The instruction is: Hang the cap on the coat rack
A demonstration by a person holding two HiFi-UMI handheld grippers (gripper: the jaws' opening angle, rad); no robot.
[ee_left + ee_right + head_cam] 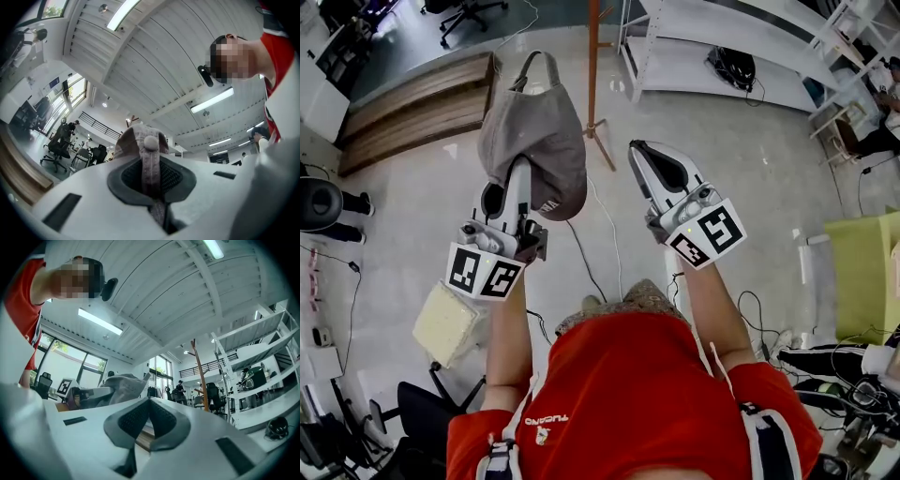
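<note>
Gripping a soft grey fabric cap (534,141) with the left gripper (517,173), pads pressed tight on a strip of its cloth running down between them. Draped over and past that gripper's tip in the head view, crown bulging toward the right, back strap looped at the far end. Raised above the pale floor (750,178). Not touching the right gripper (640,150), held up just beside with jaws together on nothing. Beyond both, apart from the cap, the slim reddish-brown wooden pole of the coat rack (593,66).
</note>
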